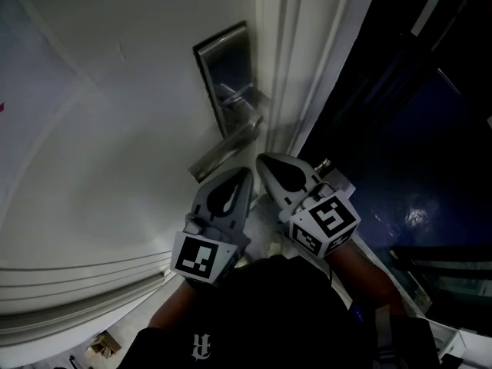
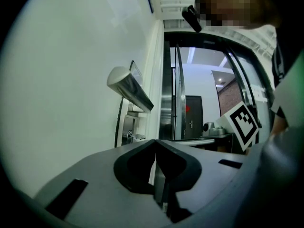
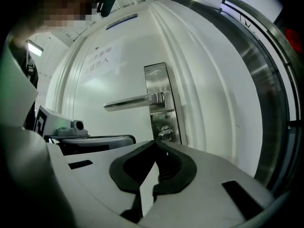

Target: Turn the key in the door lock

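Observation:
A silver lock plate [image 1: 217, 60] is set in the white door [image 1: 100, 129], near its edge. Its lever handle [image 1: 223, 148] points left, and a key [image 1: 234, 94] sticks out of the plate below it. In the right gripper view the key [image 3: 165, 133] sits just beyond my right gripper [image 3: 156, 143], under the handle [image 3: 135, 101]. My right gripper [image 1: 262, 159] is shut and holds nothing. Beside it my left gripper [image 1: 247, 172] is also shut and empty. In the left gripper view the handle [image 2: 129, 87] shows end-on above the key [image 2: 128, 136], ahead of the left gripper [image 2: 155, 142].
The white door frame [image 1: 307, 68] runs along the right of the lock. Beyond it is dark glass with a metal frame [image 2: 178, 94]. The person's forearms and dark clothing [image 1: 261, 314] fill the bottom of the head view.

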`<state>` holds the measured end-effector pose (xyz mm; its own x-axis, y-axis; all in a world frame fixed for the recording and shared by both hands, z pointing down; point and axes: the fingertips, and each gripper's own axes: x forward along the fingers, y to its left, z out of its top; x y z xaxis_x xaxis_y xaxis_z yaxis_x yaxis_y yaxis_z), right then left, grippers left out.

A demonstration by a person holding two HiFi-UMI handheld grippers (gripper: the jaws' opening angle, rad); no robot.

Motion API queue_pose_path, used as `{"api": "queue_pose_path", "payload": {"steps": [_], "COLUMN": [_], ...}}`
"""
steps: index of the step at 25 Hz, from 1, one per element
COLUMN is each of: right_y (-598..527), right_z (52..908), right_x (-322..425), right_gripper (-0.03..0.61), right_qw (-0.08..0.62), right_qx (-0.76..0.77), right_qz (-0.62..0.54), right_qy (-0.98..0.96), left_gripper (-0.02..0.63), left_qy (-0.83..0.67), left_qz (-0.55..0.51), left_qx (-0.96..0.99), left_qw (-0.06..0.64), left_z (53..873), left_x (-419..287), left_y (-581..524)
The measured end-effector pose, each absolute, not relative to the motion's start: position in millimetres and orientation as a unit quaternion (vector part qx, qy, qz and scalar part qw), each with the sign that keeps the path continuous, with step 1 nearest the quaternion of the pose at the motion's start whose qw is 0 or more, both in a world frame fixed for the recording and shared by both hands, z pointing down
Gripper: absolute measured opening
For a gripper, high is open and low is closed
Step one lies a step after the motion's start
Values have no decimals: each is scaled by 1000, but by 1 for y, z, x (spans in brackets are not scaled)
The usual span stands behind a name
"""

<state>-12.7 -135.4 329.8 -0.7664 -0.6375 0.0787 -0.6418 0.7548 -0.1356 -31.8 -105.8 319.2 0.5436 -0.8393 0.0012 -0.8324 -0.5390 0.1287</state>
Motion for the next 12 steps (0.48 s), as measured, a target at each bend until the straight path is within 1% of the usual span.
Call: {"api": "queue_pose_path", "payload": {"steps": [12], "right_y": [-135], "right_z": [332], "right_x": [-17], "right_gripper": [14], "right_qw": [17], "right_qx": [338], "right_qz": [80], "right_qy": [-938], "left_gripper": [8], "left_qy": [-477], "left_qz": [-31], "left_qx": [877], "left_qw": [59], "left_z": [321], "left_x": [-35], "left_y": [-106]}}
